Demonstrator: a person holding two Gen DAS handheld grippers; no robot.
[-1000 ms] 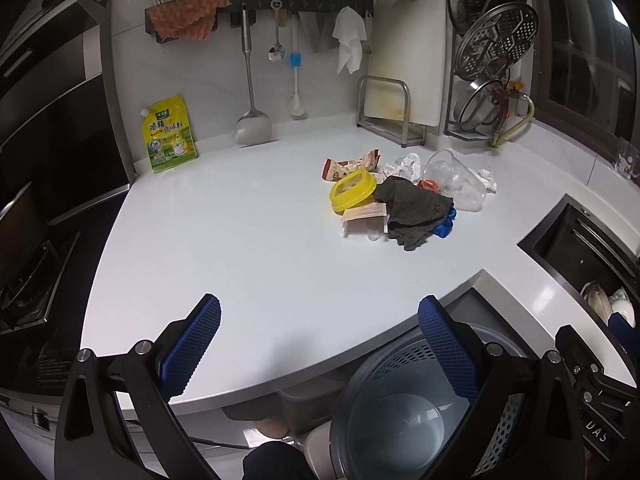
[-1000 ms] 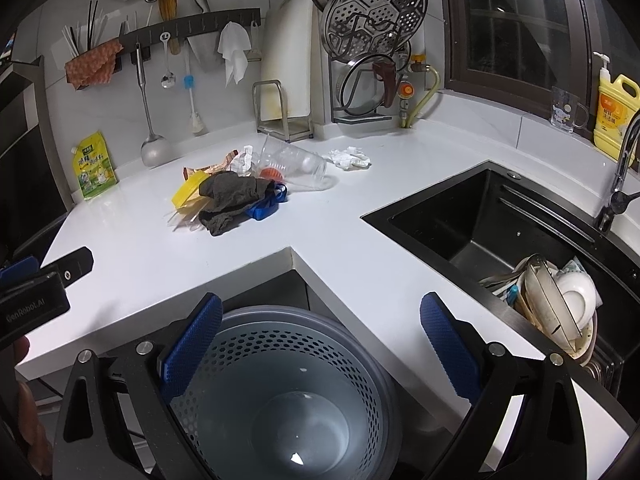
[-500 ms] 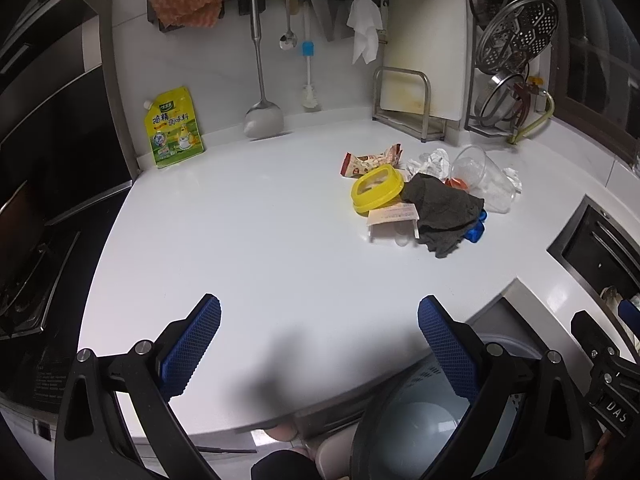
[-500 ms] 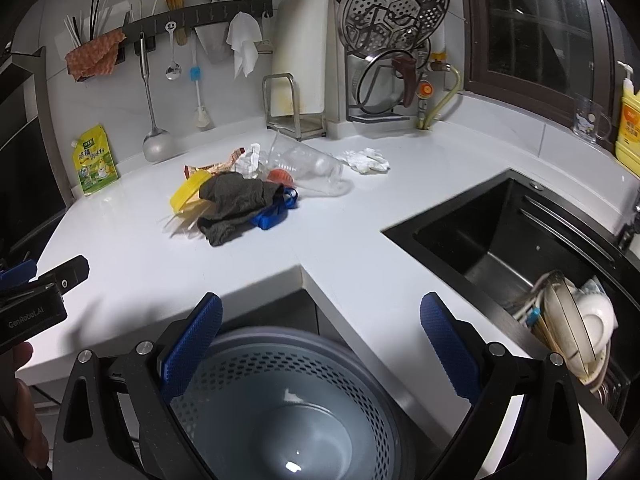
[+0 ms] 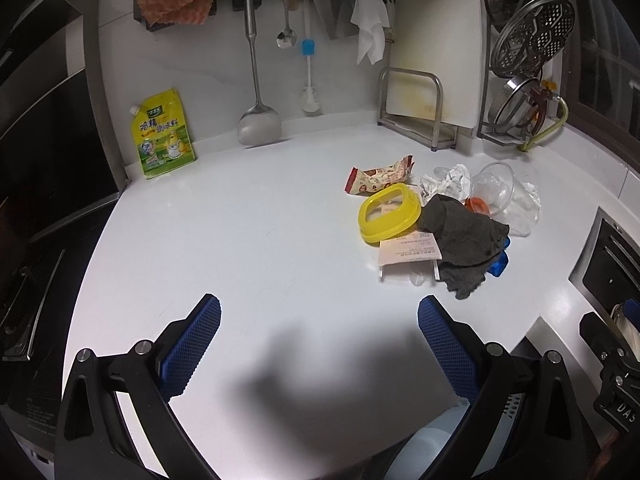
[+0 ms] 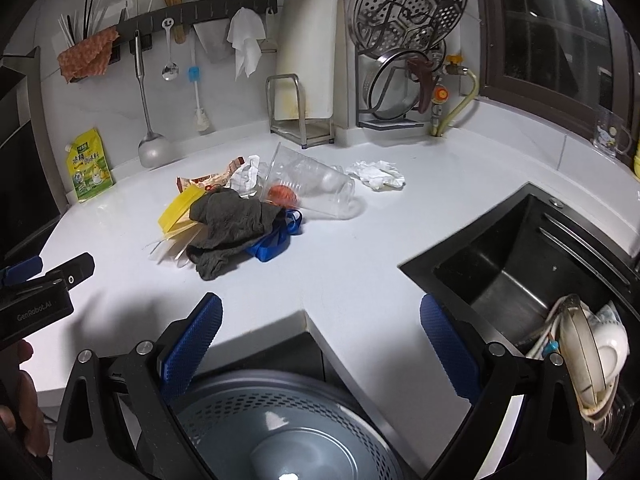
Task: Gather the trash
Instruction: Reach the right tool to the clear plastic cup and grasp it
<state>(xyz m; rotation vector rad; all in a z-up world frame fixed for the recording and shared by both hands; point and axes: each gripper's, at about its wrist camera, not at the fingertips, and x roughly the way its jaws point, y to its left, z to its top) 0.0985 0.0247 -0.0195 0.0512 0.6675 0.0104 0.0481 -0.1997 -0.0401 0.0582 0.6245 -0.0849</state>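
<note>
A heap of trash lies on the white counter (image 5: 248, 240): a yellow lid (image 5: 389, 213), a grey rag (image 5: 464, 240), a snack wrapper (image 5: 378, 178), a receipt (image 5: 406, 254), crumpled paper (image 5: 450, 182), a clear plastic cup (image 5: 502, 196) on its side and a blue item (image 5: 500, 266). The heap also shows in the right wrist view, with the rag (image 6: 230, 224), the cup (image 6: 312, 188) and a crumpled tissue (image 6: 376, 175). My left gripper (image 5: 319, 342) is open and empty above the counter's front, short of the heap. My right gripper (image 6: 320, 346) is open and empty above the grey perforated bin (image 6: 288, 428).
A black sink (image 6: 516, 268) with dishes (image 6: 592, 360) lies to the right. A yellow seasoning pouch (image 5: 163, 134) leans on the back wall. A metal rack (image 5: 416, 108), hanging utensils and pot lids (image 6: 404, 4) line the back. A stove (image 5: 24, 280) is on the left.
Both grippers have moved forward towards the counter. The heap looks nearer in both views and the bin has slid down out of most of the left view. Both stay open.
</note>
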